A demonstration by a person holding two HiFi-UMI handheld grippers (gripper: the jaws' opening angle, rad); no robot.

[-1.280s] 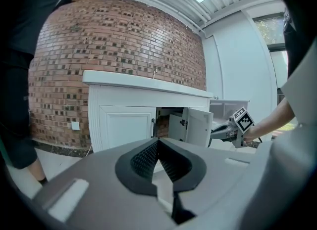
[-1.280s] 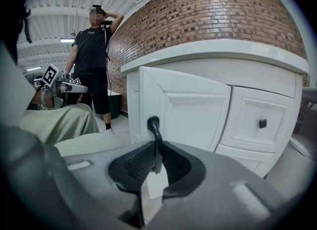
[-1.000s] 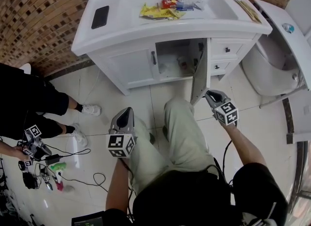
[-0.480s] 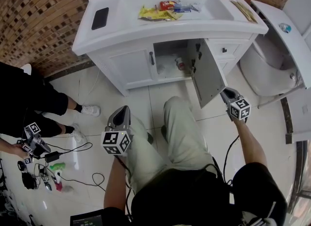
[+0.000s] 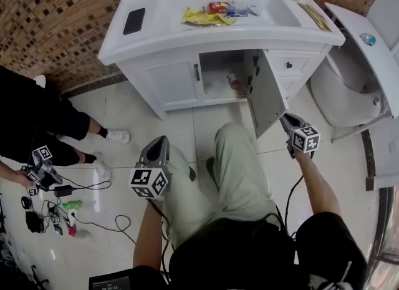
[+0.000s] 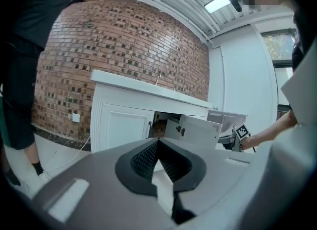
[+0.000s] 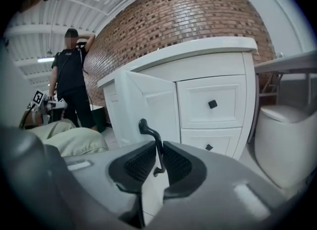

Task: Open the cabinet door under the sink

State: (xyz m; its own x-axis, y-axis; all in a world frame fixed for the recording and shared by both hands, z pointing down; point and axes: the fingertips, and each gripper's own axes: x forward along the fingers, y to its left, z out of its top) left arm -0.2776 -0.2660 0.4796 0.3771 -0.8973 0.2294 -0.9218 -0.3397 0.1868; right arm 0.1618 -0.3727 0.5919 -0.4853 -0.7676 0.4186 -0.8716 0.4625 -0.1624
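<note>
Black door handle [image 7: 150, 129] sits clamped between the jaws of my right gripper [image 7: 159, 146], which have just been easing a little wider. White cabinet door [image 5: 267, 95] stands swung open under the sink [image 5: 163, 33]. My left gripper [image 6: 157, 142] hangs above my thigh, jaws together, empty

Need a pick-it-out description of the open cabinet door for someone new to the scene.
Start at the white sink vanity against the brick wall. Under the basin are two doors; it is the right door, swung out, cupboard exposed; the left door is closed.
</note>
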